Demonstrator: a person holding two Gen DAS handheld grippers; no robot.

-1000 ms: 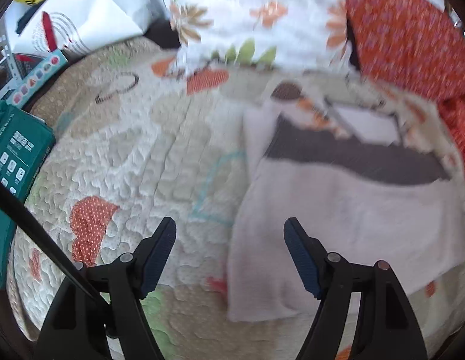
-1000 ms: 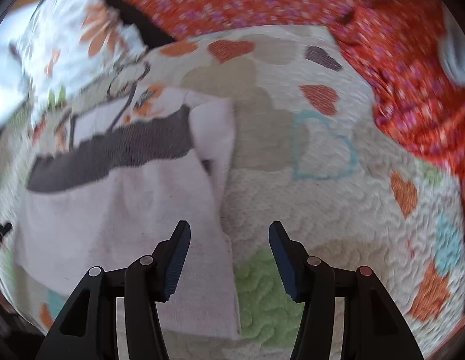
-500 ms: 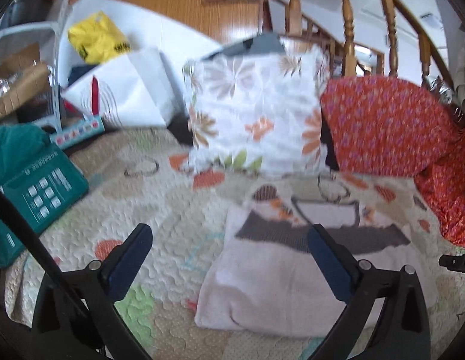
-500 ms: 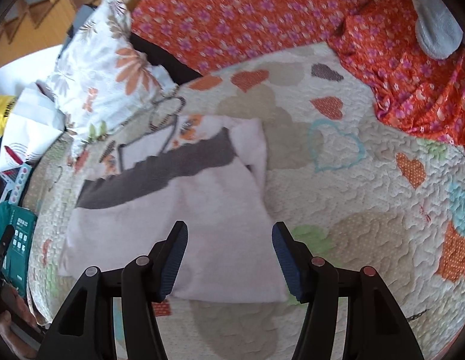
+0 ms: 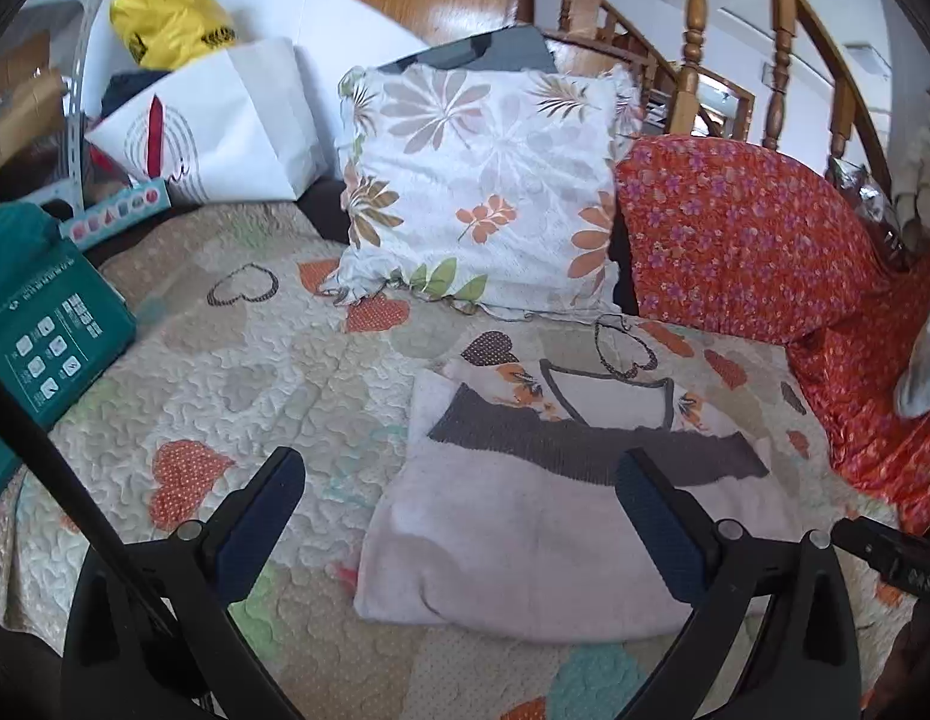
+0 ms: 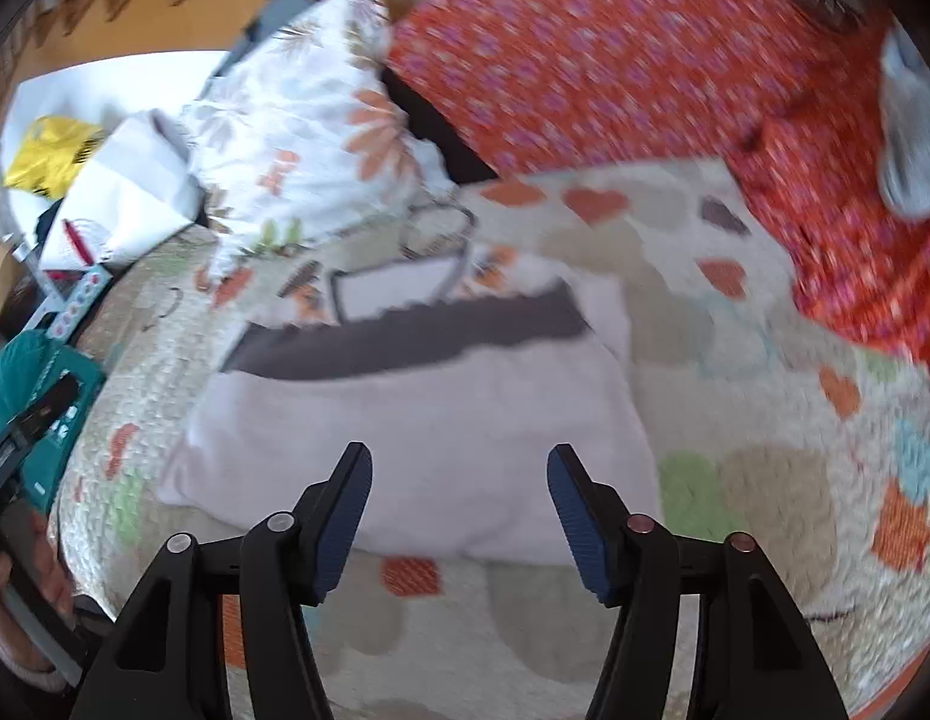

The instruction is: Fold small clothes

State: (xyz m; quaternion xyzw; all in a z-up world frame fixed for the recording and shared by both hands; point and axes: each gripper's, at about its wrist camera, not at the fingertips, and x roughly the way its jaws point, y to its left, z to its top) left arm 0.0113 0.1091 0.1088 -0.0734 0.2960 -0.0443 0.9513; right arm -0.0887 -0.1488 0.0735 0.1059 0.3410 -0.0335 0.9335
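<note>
A small pale pink garment (image 5: 525, 534) with a dark grey band and a flower-printed top lies folded flat on the heart-patterned quilt (image 5: 255, 372). It also shows in the right wrist view (image 6: 417, 420). My left gripper (image 5: 459, 486) is open and empty, held above the quilt at the garment's near edge. My right gripper (image 6: 459, 480) is open and empty, above the garment's near edge. The tip of the right gripper (image 5: 885, 552) shows at the right edge of the left wrist view.
A flowered cushion (image 5: 483, 192) and an orange flowered cushion (image 5: 741, 240) stand behind the garment. A teal box (image 5: 39, 336), a white paper bag (image 5: 219, 126) and a yellow bag (image 5: 165, 18) lie at the left. Wooden stair rails (image 5: 693, 30) rise behind.
Both grippers have pulled back and up from the garment, so more of the bed and room shows. The left jaws have opened wider. The garment lies as it did.
</note>
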